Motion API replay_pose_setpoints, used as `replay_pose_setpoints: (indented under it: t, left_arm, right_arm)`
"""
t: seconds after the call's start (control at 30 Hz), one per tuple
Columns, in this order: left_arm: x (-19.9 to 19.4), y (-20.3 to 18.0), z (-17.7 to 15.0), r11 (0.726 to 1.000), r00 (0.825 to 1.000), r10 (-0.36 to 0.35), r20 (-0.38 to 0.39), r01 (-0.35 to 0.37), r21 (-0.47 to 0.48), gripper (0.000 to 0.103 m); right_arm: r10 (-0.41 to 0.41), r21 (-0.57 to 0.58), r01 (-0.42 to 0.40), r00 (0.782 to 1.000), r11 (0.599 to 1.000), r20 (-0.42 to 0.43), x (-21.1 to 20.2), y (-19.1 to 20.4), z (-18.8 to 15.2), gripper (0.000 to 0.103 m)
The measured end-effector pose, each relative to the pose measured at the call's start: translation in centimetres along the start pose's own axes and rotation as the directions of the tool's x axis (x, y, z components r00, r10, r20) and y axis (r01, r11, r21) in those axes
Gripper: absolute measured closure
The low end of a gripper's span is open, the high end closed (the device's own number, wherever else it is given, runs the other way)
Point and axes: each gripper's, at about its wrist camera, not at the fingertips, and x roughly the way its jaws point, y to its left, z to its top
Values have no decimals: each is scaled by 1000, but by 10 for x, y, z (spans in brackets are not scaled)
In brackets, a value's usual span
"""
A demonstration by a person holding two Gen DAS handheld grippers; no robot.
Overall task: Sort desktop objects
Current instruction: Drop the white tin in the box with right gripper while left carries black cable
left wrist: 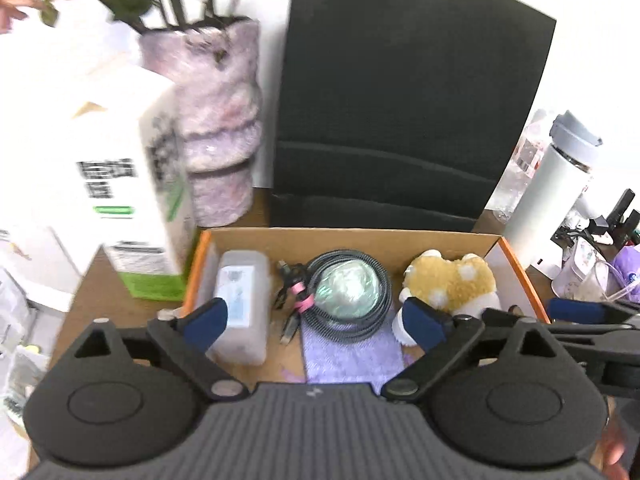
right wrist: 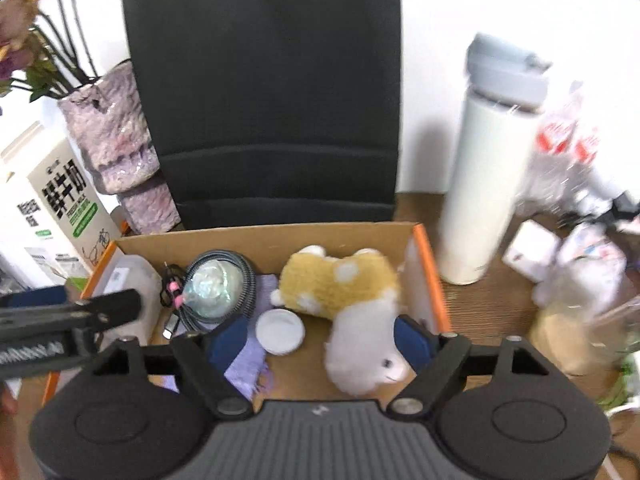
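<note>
Left wrist view looks down into an open cardboard box (left wrist: 400, 240) with orange edges, standing on the wooden worktop (left wrist: 120, 292). Inside it, from left to right, lie a translucent plastic case (left wrist: 242, 304) with a pale label, a grey braided cable (left wrist: 376, 300) coiled round a shiny greenish ball (left wrist: 348, 292) and tied with a pink band, and a yellow-and-white plush toy (left wrist: 452, 284); a lilac cloth (left wrist: 352, 356) lies under the coil, toward the near side. Right wrist view shows the same plush toy (right wrist: 344, 284) lying on its side, its white head toward the camera, with a small round white lid (right wrist: 280, 331) just beside it on the box floor. The left gripper (left wrist: 316, 324) stands spread wide above the box with nothing between its blue pads (left wrist: 424, 322). The right gripper (right wrist: 320, 344) is also spread, its pads either side of the plush toy's white head without pressing on it. Behind the box stands a black panel (left wrist: 400, 100). A milk carton (left wrist: 136, 184) and a mottled pink vase (left wrist: 220, 128) holding flowers stand to the left, and a white flask (right wrist: 484, 168) with a grey cap stands to the right, next to blurred clutter.
</note>
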Motion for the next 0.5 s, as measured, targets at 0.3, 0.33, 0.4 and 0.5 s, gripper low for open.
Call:
replay_pose_setpoints:
  t: [0.3,0.33,0.4,0.5]
  left_arm:
    - [-88,18,-63,999,995,46,91,-44,-31,0]
    - [-98,20,-76,999,993,37,113,-33,-38,0]
    - [-117,20,-101,999,987,38,157,-35,-26,0]
    - [-145,18,-138,999,972,44,232,-41,-17,0]
  right_arm:
    - [-27,-16,30,991,999,132,-94,-2,-54,11]
    - [-16,-18,19,988,1000,152,-103,-1,-65,11]
    - [10,-29,-4,983,1000,181,-118,2,-88,11]
    - [27,-41,-18,976,999,215,-136,5,-120,11]
